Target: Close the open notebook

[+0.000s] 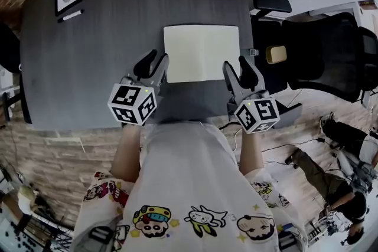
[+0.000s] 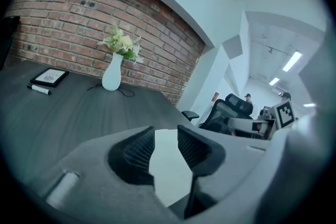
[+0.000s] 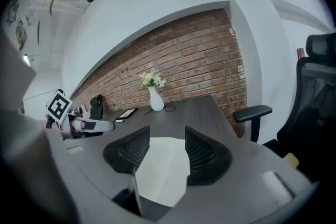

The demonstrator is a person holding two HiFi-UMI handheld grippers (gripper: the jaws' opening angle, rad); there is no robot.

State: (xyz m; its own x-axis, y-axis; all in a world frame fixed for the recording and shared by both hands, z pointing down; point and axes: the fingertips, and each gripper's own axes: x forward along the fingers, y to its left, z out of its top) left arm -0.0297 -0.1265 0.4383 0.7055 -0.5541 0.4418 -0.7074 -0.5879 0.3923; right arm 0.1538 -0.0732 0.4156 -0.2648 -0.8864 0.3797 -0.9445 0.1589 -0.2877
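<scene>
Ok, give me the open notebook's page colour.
The notebook pages are plain cream-white; best in the head view.

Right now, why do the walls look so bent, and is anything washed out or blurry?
Head view: the wide lens bows the table edges; the notebook pages are washed-out white. Left gripper view: the brick wall curves, the ceiling lights flare, the corners go black. Right gripper view: the same curved wall and dark corners.

Cream on charcoal grain, folks!
The notebook [image 1: 202,53] shows plain cream, the counter [image 1: 88,62] dark grey and wood-streaked; left claw [image 1: 159,57] and right claw [image 1: 235,63] grey with black-and-white marker squares; red-brown brick wall [image 2: 79,23], white vase [image 2: 112,78].
</scene>
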